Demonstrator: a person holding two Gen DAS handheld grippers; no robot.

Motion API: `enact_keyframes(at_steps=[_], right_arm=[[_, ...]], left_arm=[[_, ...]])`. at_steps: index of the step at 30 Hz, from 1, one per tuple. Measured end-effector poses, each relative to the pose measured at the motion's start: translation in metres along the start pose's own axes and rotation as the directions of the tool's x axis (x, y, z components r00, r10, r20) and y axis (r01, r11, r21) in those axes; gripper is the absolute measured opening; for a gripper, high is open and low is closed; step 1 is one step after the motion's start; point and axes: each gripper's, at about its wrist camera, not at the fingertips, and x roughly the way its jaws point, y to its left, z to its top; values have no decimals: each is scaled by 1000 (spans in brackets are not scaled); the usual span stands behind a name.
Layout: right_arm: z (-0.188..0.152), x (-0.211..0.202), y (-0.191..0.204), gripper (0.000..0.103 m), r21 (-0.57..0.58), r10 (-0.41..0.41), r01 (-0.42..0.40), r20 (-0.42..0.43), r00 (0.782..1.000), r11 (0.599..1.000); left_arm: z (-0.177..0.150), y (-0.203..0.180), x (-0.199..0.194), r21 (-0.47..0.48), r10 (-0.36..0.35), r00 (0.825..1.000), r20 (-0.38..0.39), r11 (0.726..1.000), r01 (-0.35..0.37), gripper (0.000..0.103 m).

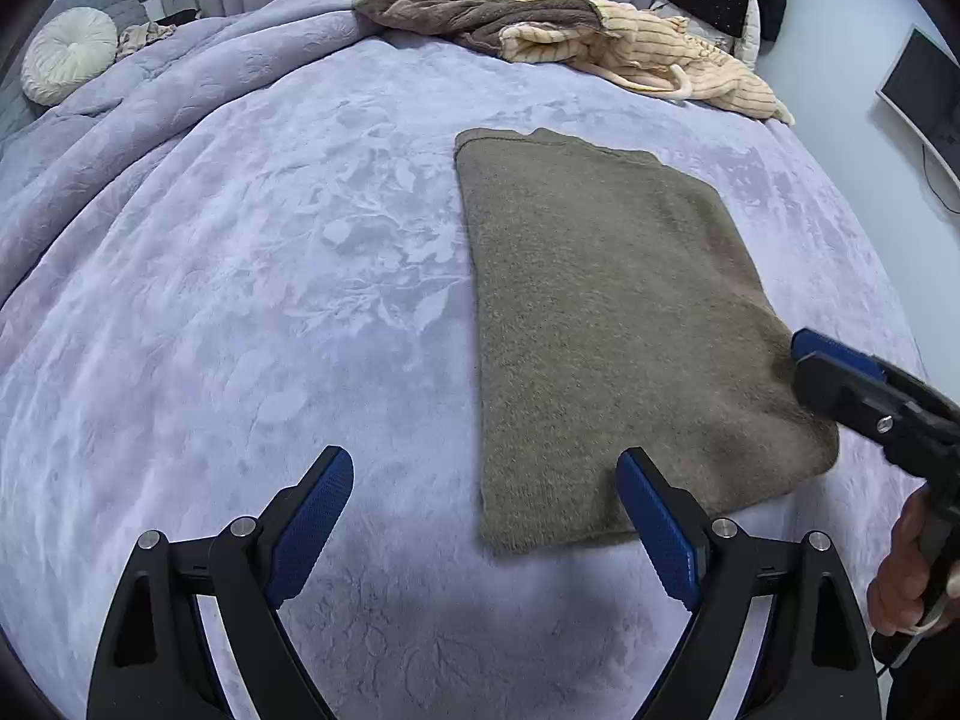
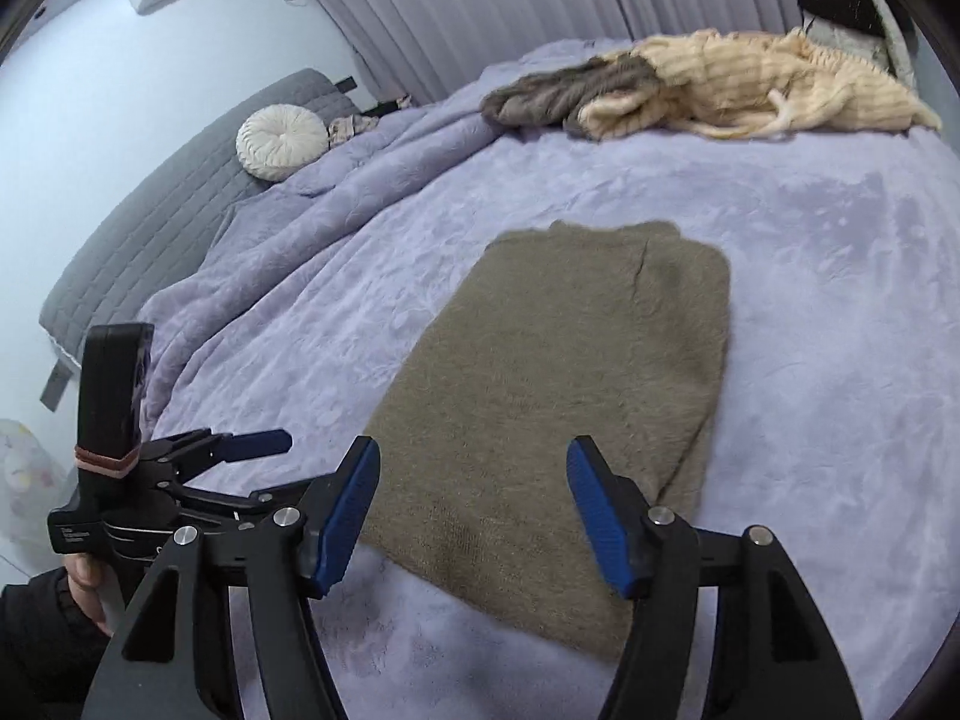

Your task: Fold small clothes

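Observation:
A folded olive-brown knit garment [image 1: 600, 312] [image 2: 570, 372] lies flat as a long rectangle on the lilac bedspread [image 1: 270, 300] [image 2: 810, 300]. My left gripper [image 1: 483, 459] is open above the garment's near left corner, with nothing between its blue pads [image 1: 312, 516]. My right gripper [image 2: 474, 447] is also open, hovering over the garment's near end and clear of it, its pads [image 2: 348, 510] empty. The left wrist view shows the right gripper [image 1: 801, 351] from the side at the garment's right edge. The left gripper [image 2: 270, 441] appears at the left of the right wrist view.
A heap of unfolded clothes, cream ribbed [image 1: 648, 54] [image 2: 750, 84] and brown-grey [image 1: 468, 12] [image 2: 570, 93], lies at the bed's far edge. A round white cushion [image 1: 69, 54] [image 2: 282, 141] sits far left by a grey headboard [image 2: 180, 210]. A hand [image 1: 906, 576] holds the right gripper.

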Motion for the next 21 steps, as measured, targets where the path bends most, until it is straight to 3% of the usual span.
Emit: enact_keyframes(at_steps=[2, 4, 6, 7, 8, 10, 15, 21], right_arm=[[-3, 22, -25, 62, 46, -127, 129, -59, 990, 991], [-9, 23, -52, 50, 143, -82, 91, -67, 994, 985], [-8, 8, -62, 48, 189, -30, 37, -40, 999, 981], [-6, -3, -62, 52, 183, -51, 53, -18, 999, 982], [-4, -11, -61, 68, 170, -117, 116, -3, 993, 979], [0, -28, -67, 83, 164, -211, 200, 51, 976, 966], [13, -20, -97, 83, 260, -125, 121, 0, 992, 958], [21, 44, -108, 83, 332, 17, 21, -113, 993, 943]], left_arm=[[4, 5, 7, -19, -7, 1000, -21, 1000, 7, 90], [10, 13, 13, -50, -59, 997, -42, 997, 57, 90], [20, 22, 15, -76, -64, 997, -42, 995, 60, 90], [26, 25, 16, -84, -73, 997, -38, 994, 70, 90], [31, 27, 17, -91, -91, 995, -39, 992, 87, 90], [45, 30, 23, -112, -151, 987, -59, 983, 143, 90], [74, 18, 53, -126, -278, 952, -130, 957, 262, 90], [84, 0, 104, -183, -393, 889, -236, 916, 356, 90]])
